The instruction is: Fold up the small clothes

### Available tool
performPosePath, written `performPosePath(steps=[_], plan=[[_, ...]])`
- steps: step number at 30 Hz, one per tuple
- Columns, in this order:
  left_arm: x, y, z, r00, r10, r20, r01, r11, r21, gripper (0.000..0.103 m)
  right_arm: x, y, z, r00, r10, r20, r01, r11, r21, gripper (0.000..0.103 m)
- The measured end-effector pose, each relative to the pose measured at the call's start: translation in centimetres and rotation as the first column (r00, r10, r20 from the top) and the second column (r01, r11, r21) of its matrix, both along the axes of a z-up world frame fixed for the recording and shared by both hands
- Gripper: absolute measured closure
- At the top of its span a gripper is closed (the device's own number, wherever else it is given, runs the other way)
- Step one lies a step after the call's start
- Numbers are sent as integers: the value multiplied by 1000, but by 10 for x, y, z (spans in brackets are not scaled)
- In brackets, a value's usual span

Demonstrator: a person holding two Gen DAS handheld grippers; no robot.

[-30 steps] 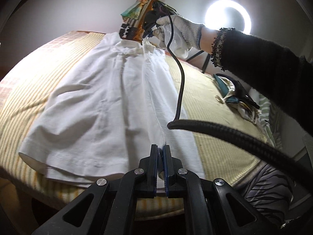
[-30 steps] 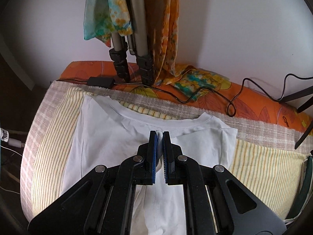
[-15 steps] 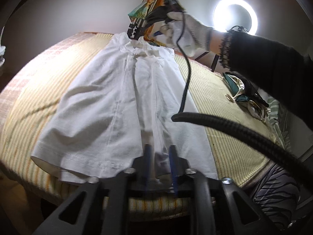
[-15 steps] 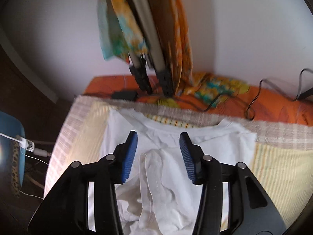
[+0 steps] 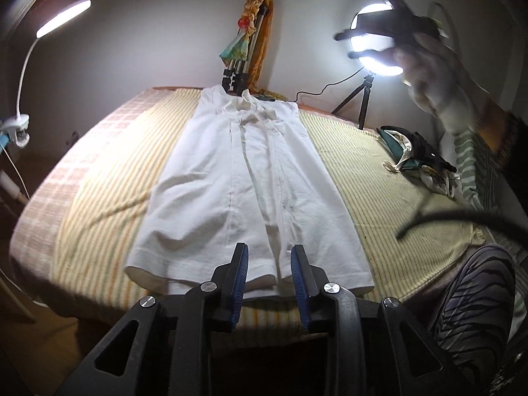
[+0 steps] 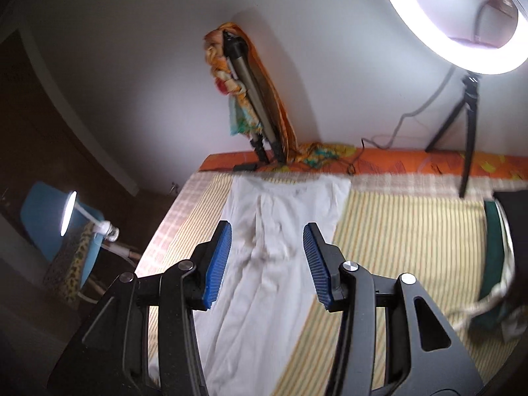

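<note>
A white garment (image 5: 250, 171) lies flat on the striped bed cover (image 5: 363, 171), both sides folded in so it forms a long strip. My left gripper (image 5: 270, 250) hovers just over its near hem. Its jaws are opening and the pads press on nothing. My right gripper (image 6: 267, 231) is open and empty, lifted high over the garment (image 6: 274, 274). In the left wrist view the right gripper (image 5: 346, 45) is a blur in a gloved hand, in front of the ring light.
A ring light (image 6: 475, 61) on a small tripod stands at the far right of the bed. A scarf-draped tripod (image 5: 244, 59) leans on the wall behind the collar. Other clothes (image 5: 415, 151) are piled at the right edge. A desk lamp (image 5: 62, 16) stands at the left. A black cable (image 5: 462, 214) crosses the right side.
Both grippers were shut on the garment and have let go. The right one rose and swung away to the right. The left one drew back a little from the hem.
</note>
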State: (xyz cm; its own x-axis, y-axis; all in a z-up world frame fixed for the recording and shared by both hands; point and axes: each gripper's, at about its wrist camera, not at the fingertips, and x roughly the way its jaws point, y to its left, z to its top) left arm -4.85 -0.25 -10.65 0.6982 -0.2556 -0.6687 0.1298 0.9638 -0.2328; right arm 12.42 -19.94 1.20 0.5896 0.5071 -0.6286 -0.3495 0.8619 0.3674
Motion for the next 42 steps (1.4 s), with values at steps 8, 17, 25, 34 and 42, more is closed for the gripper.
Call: performPosePath(steps=[8,17,25,34,42], plan=[[-5,25,12,999,-27,-18,29,990,140,69,-124,-20,-57,997,23,-72,-29,997,-76,55],[42,89,14,981,-48,-189,58,997,45,68,-188,-3,-158,950,117,-288,-143,987,-71,55],[59,102,-36,928,-67,-367,28,994,-109,70,-208,16,-194,913,176,-369,-205,978,-41,55],[62,100,-35,931,-79,-356,33,990,-135,103,-212,20,-198,907,196,-373,-219,976,-19,84],[54,122,-26,945,-32,-325,-22,987,-162,103,-211,15,-195,897,225,-380,-215,974,69,98]])
